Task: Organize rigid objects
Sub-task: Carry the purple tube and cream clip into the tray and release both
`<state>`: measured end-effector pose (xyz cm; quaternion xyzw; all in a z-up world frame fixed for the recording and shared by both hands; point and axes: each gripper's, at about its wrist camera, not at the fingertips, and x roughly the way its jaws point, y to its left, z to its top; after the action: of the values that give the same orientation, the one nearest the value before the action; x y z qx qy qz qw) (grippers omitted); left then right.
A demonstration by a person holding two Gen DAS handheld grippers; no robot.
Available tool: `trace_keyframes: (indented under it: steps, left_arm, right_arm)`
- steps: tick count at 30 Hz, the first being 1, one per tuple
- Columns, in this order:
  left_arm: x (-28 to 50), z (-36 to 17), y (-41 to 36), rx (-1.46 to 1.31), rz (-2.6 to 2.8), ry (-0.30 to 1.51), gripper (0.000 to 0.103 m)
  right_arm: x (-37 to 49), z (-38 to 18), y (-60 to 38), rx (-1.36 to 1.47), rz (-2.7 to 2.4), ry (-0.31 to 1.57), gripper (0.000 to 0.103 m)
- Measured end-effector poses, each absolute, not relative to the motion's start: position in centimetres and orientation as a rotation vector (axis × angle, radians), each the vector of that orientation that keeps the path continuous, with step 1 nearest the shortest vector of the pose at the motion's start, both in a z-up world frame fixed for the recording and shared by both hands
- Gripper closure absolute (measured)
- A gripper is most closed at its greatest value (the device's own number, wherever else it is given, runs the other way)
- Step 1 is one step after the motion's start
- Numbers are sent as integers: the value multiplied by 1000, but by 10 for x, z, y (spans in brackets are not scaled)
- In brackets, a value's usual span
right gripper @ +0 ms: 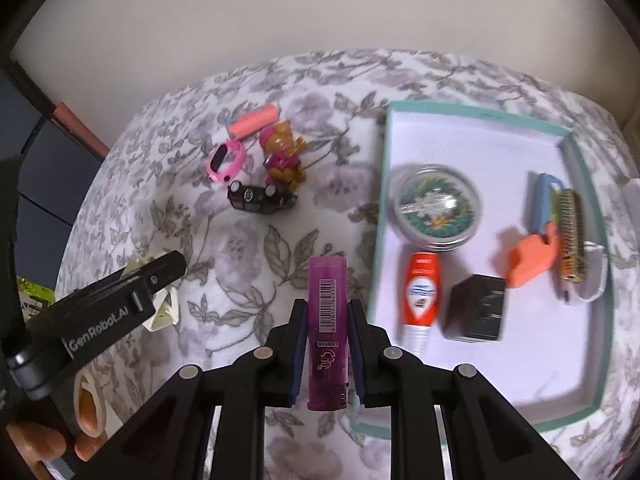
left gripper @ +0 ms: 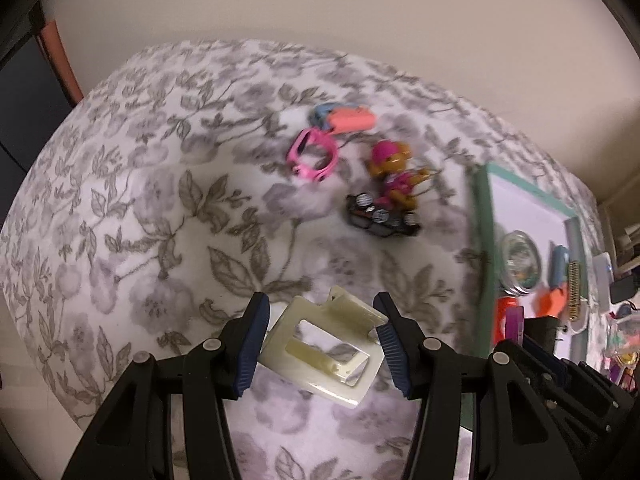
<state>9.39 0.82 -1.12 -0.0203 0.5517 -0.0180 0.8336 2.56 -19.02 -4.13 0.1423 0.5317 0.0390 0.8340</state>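
Observation:
A cream hair claw clip [left gripper: 320, 348] hangs above the floral cloth, pinched between the blue pads of my left gripper [left gripper: 320, 336]. In the right wrist view the same clip [right gripper: 164, 308] shows beside that gripper's black finger. My right gripper [right gripper: 327, 305] is shut on a purple lighter [right gripper: 326, 320] with a barcode, held lengthwise just left of the teal-rimmed tray [right gripper: 480, 112]. On the cloth lie a pink watch [right gripper: 226, 160], a toy dog figure [right gripper: 282, 154], a black toy car [right gripper: 258, 198] and a coral roll [right gripper: 254, 122].
The tray holds a round clear case [right gripper: 436, 208], a red-and-white tube [right gripper: 422, 296], a black block [right gripper: 476, 308], an orange piece [right gripper: 532, 260] and a brush [right gripper: 570, 232]. A person's hand [right gripper: 40, 448] is at the lower left. A wall stands behind the cloth.

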Motion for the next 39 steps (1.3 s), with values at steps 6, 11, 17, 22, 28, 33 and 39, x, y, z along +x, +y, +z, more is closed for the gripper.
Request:
trace_keyframes:
  steps: [6,11,17,22,28,33,39]
  left_arm:
    - [94,-3,-22,-8,-105,1145,47]
    - [84,-4,-54,26,-152,1149,47]
    - [67,-6,-100,98,-276,1146,47]
    - [55,-19,-126,149,-332,1180,47]
    - [49,-36,-143,173,-363,1227,47]
    - [44,-50,-155,214,-381,1270,47]
    - [41,-64,-164,263,-363,1299,47]
  right_arm:
    - [32,-30,-221,304,-27,1114,82]
    - [29,-30,-253,325,-83,1105,82]
    - [24,-43,-285,339,-159,1138,82]
    - [18,-55,-304,336,-186,1172,82]
    - [14,-80,-321,304,-221,1258,82]
    - [11,-98,-329,305,-225,1305,82]
    - [10,-112,-330,296,-222,1328,82]
